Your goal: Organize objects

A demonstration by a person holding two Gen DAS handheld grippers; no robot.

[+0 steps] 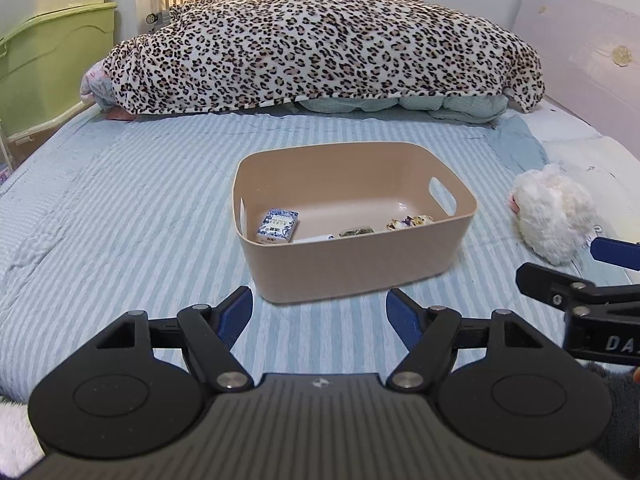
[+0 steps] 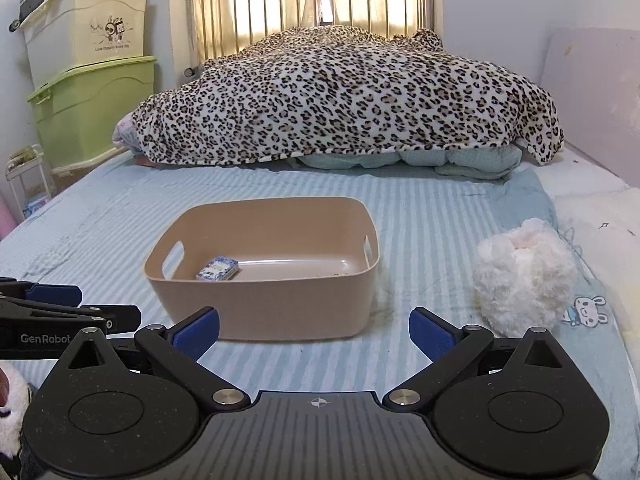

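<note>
left gripper [image 1: 319, 307]: your left tongs are spread wide, blue pads well apart, nothing between them. Held low over the striped bedspread [image 1: 120, 208], pointing level at the near wall of the bin.
right gripper [image 2: 314, 327]: wide open too, gripping nothing. Same low, level pose over the bed, aimed between the bin and the plush toy.
spacing: you hold the two side by side; each shows at the edge of the other's view, apart, not touching.
bin [image 1: 360, 264]: tan plastic tub with handle slots, upright on the bedspread just ahead of both grippers, slightly left of your right one.
bin contents: blue-and-white patterned small box [image 1: 278, 225] on the floor at the left end; a few more small packets [image 1: 408, 222] along the near wall toward the right, partly hidden by the rim, can't tell what they are.
plush toy [image 2: 524, 276]: white fluffy, lying on the bed right of the bin, apart from it, near your right gripper's right finger.
background: leopard-print blanket [image 1: 320, 40] heaped at the far end of the bed; green storage crate [image 2: 96, 108] at left with a cream one stacked on it.
</note>
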